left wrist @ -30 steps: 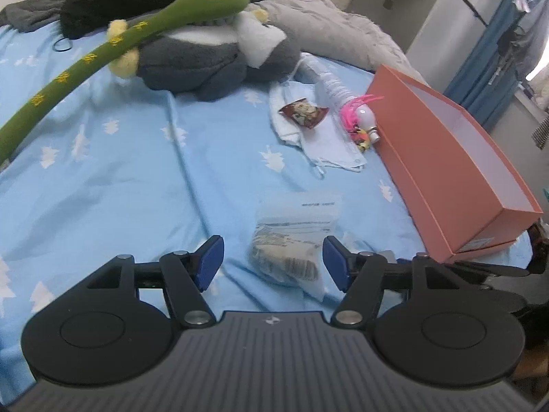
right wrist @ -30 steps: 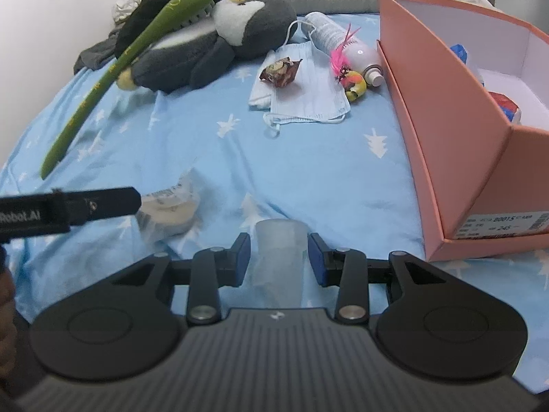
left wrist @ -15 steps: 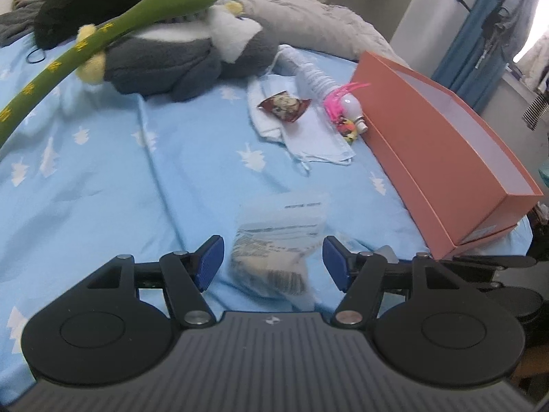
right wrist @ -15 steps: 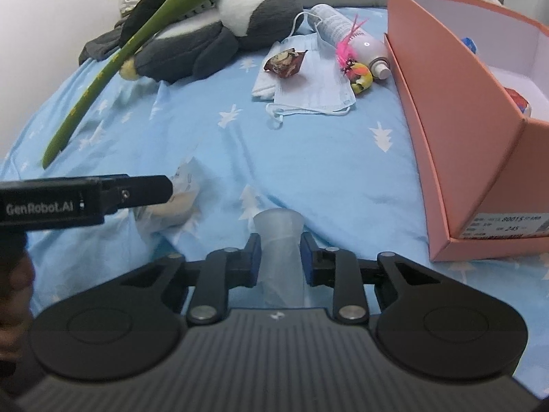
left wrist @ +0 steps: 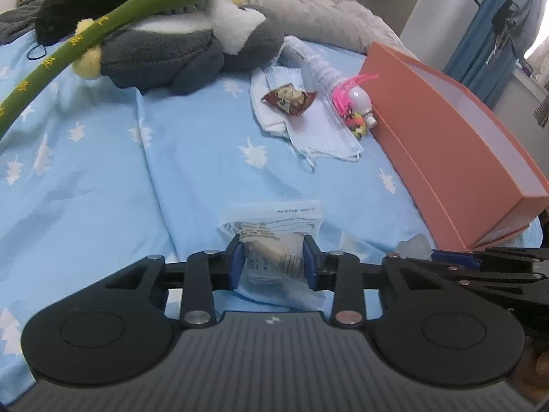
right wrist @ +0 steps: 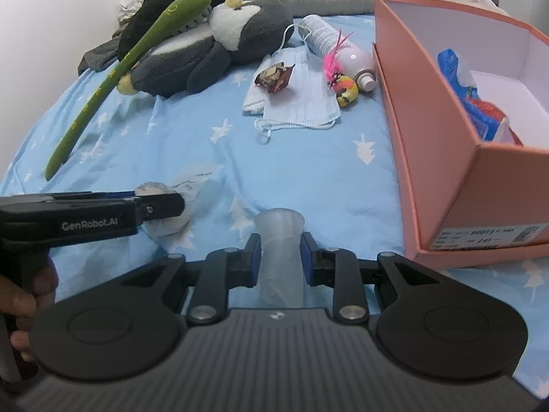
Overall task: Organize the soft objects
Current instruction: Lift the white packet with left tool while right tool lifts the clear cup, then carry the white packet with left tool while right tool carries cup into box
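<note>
- Left gripper (left wrist: pixel 271 261) has its blue pads pinched on a clear plastic packet (left wrist: pixel 274 240) that lies on the blue star-print bedsheet (left wrist: pixel 192 158).
- Right gripper (right wrist: pixel 279 259) clamps a frosted, translucent soft cup (right wrist: pixel 279 240) low over the sheet, beside the orange box (right wrist: pixel 429 137).
- Farther back: face mask (right wrist: pixel 298 103), snack wrapper (right wrist: pixel 272 77), pink-feathered toy (right wrist: pixel 343 84), penguin plush (right wrist: pixel 212 48) under a green plush stem (right wrist: pixel 113 79).
</note>
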A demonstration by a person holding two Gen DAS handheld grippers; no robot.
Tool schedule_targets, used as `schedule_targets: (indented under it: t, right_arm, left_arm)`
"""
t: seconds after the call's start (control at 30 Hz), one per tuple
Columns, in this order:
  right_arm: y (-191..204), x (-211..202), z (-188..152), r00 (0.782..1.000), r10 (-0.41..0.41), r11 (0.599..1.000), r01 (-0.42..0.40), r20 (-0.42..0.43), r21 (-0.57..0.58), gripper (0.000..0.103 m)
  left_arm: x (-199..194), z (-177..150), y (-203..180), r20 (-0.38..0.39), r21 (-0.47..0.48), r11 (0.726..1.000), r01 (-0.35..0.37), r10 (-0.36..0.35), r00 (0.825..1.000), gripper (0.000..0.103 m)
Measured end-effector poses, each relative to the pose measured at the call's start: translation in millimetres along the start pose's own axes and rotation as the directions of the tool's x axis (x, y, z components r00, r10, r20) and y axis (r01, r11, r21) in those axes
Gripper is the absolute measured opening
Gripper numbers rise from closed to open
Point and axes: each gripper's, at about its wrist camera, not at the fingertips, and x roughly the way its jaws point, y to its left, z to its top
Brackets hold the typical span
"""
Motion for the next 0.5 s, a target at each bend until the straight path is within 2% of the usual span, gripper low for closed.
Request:
schedule_targets:
  t: [0.3,0.5]
  right_arm:
    - [-3,-25,13,0.998,-0.008,1.0,0.007,0.065,0.003,0.028]
    - [1,-42,14,0.996,-0.011,1.0,0.01,0.087,0.012,0.028]
  left_arm:
    - [-23,2,-9,0.034,-0.005,1.0,-0.006,0.006,0.999,0.026]
    - [-48,7,-16,0.066,-0.008,1.0,0.002,-0.001,0.998,0.025]
